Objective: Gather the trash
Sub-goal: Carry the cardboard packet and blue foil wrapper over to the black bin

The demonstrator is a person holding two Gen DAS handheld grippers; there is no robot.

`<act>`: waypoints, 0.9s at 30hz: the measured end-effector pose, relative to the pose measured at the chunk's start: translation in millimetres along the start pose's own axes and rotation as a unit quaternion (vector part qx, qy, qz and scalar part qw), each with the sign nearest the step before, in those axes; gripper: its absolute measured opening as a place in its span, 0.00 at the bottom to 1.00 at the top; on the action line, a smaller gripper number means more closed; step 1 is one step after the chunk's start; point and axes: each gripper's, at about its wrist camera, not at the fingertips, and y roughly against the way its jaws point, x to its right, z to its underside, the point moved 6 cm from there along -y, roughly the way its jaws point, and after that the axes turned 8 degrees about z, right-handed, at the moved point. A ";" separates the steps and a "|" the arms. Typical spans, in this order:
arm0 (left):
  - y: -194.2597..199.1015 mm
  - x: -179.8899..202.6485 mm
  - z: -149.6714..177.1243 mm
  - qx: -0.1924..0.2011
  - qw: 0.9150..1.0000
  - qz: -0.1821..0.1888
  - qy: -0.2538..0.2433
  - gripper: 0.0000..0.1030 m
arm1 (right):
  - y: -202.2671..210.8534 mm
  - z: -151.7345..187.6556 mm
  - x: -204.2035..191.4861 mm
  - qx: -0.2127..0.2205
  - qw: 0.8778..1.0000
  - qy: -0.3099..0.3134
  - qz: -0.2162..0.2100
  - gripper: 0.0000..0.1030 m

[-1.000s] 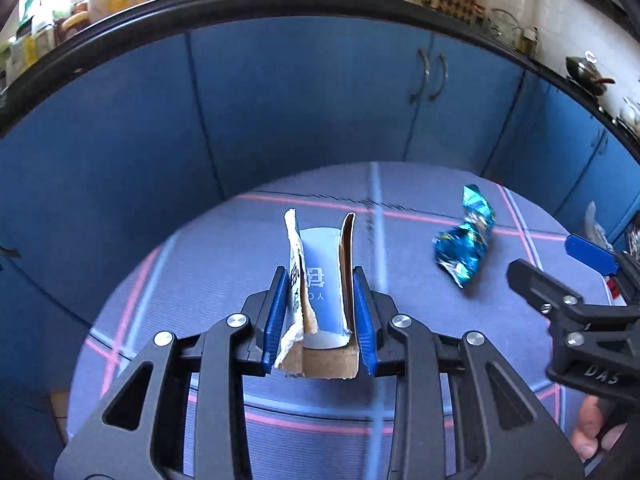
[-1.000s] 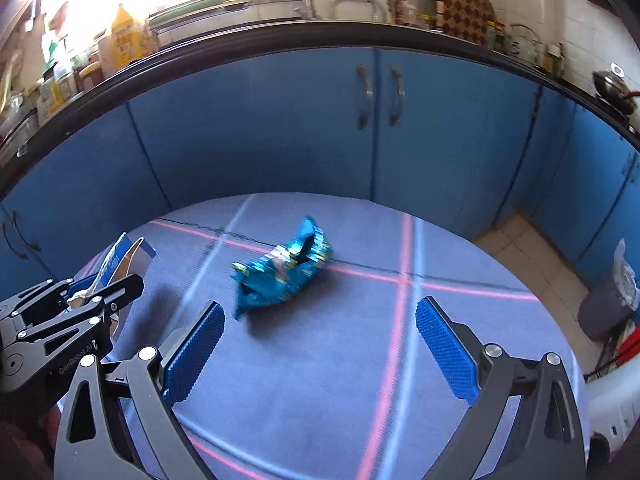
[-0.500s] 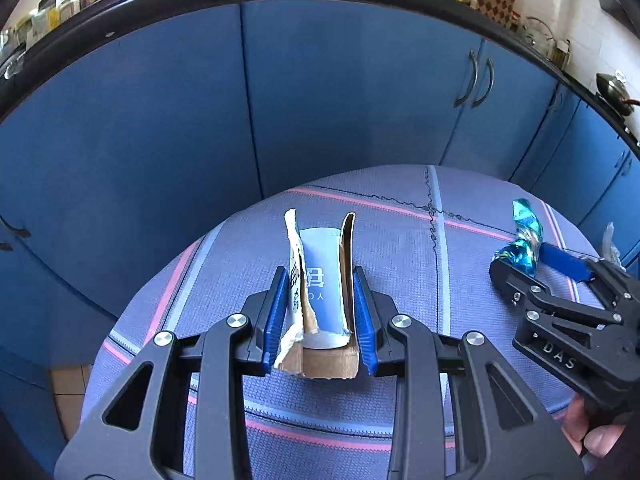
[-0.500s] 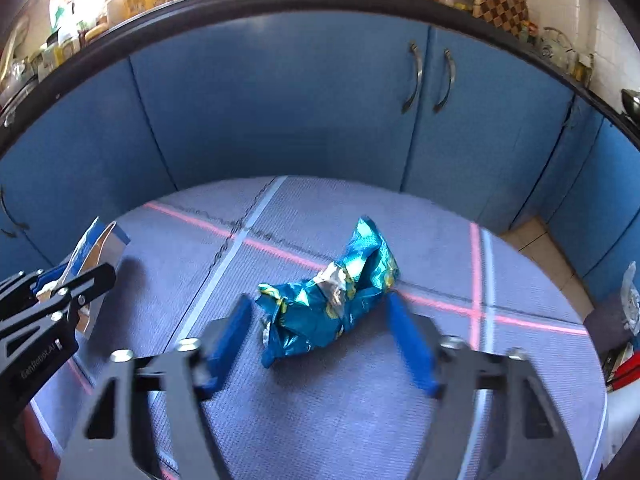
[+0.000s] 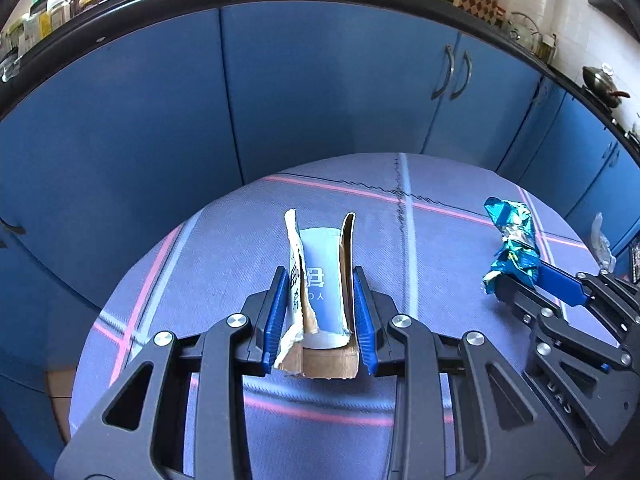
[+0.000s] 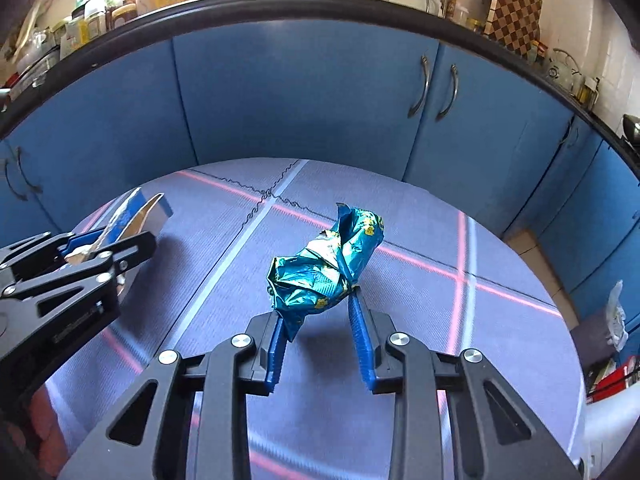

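The left gripper (image 5: 320, 312) has its blue-padded fingers (image 5: 277, 316) pressed against both sides of a torn cardboard box (image 5: 320, 292), a flattened piece with brown inner card, a white torn flap and a pale blue printed face, held up above the floor mat (image 5: 224, 256). The right gripper (image 6: 320, 340) is closed almost fully on a crumpled teal foil wrapper (image 6: 326, 268), pinching its lower end so the rest stands up beyond the fingertips; from the left wrist view the same wrapper (image 5: 512, 246) shows at the right, at the tip of the right gripper. The mat is grey-blue with a fine ribbed weave, crossed by pink and pale blue lines, and a zigzag seam (image 6: 272, 192) joins its panels. Behind it runs a row of blue cabinets (image 6: 304, 96) with curved metal handles (image 6: 434, 90), under a black-edged counter (image 6: 320, 0) crowded with bottles, jars and a tap. A checkered board (image 6: 514, 8) leans against the white tiled wall at the right. Beige floor tiles (image 6: 524, 240) show beyond the mat's right edge.
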 end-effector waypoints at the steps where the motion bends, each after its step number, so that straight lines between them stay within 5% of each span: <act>1: 3.6 2.1 2.8 0.001 1.000 0.003 -0.001 0.32 | 7.5 2.5 0.9 0.002 1.000 0.002 0.002 0.28; 27: 154.5 69.8 59.0 0.053 0.996 0.027 -0.064 0.32 | 196.3 63.5 21.0 0.079 0.996 0.000 0.032 0.28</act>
